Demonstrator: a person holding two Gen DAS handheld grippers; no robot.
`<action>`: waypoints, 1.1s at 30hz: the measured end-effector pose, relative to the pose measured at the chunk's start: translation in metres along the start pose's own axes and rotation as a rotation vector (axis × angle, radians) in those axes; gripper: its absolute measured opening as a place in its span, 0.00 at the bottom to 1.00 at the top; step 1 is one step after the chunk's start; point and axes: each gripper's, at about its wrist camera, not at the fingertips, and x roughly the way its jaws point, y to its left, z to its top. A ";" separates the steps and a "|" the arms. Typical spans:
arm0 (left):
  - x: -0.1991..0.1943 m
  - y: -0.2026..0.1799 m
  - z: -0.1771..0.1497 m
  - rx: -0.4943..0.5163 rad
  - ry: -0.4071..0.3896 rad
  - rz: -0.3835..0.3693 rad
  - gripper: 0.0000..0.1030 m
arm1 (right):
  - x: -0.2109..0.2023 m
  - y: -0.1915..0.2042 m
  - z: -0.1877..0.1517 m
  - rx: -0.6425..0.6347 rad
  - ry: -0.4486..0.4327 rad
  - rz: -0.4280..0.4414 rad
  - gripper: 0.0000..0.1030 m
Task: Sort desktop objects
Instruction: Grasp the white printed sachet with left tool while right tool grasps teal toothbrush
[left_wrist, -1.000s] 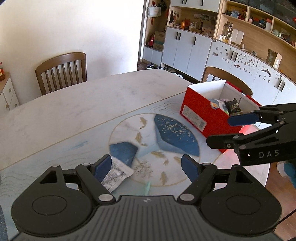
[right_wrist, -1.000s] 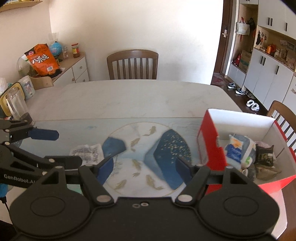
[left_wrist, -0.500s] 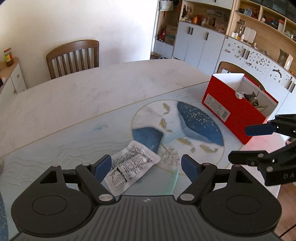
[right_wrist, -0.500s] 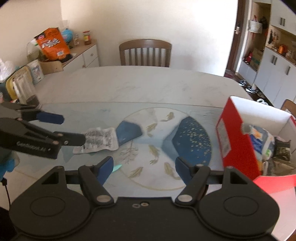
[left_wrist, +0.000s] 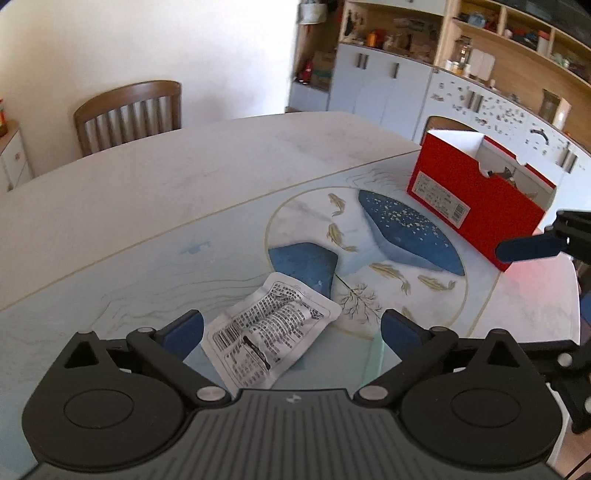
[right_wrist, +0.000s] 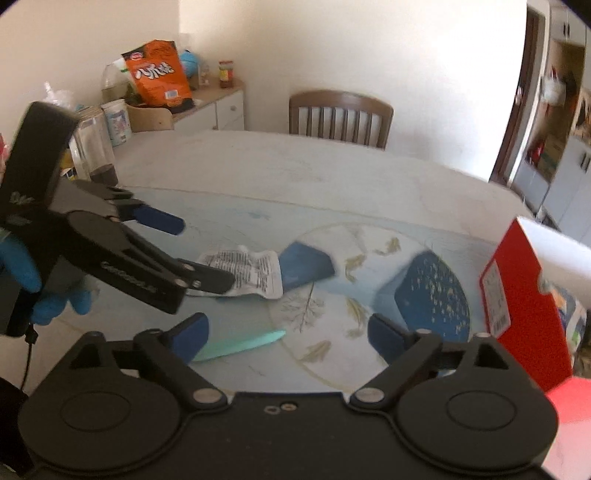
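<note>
A white printed sachet (left_wrist: 267, 328) lies flat on the table mat, between my left gripper's open fingers and just ahead of them. It also shows in the right wrist view (right_wrist: 245, 271), partly behind the left gripper (right_wrist: 192, 251). My left gripper (left_wrist: 291, 330) is open and empty just above the mat. My right gripper (right_wrist: 288, 332) is open and empty over the mat's near edge. A red box (left_wrist: 476, 203) holding packets stands at the right; it also shows at the right edge of the right wrist view (right_wrist: 524, 306).
A patterned mat (left_wrist: 369, 236) with fish and blue shapes covers the near half of the marble table (left_wrist: 184, 177). A wooden chair (left_wrist: 129, 114) stands at the far side. A sideboard (right_wrist: 207, 107) with an orange snack bag stands at back left. Cabinets line the right wall.
Both grippers have drawn back and swung left. The sachet now lies centred between the left fingers. The red box has slid toward the right edge of both views.
</note>
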 end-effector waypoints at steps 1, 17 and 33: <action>0.003 0.002 0.000 0.005 -0.001 -0.004 1.00 | 0.002 0.003 -0.002 -0.008 -0.008 0.001 0.92; 0.044 0.020 -0.009 0.091 0.004 -0.072 1.00 | 0.050 0.046 -0.033 -0.127 -0.024 0.018 0.95; 0.057 0.023 -0.007 0.142 -0.018 -0.091 1.00 | 0.084 0.031 -0.038 -0.066 -0.024 0.038 0.97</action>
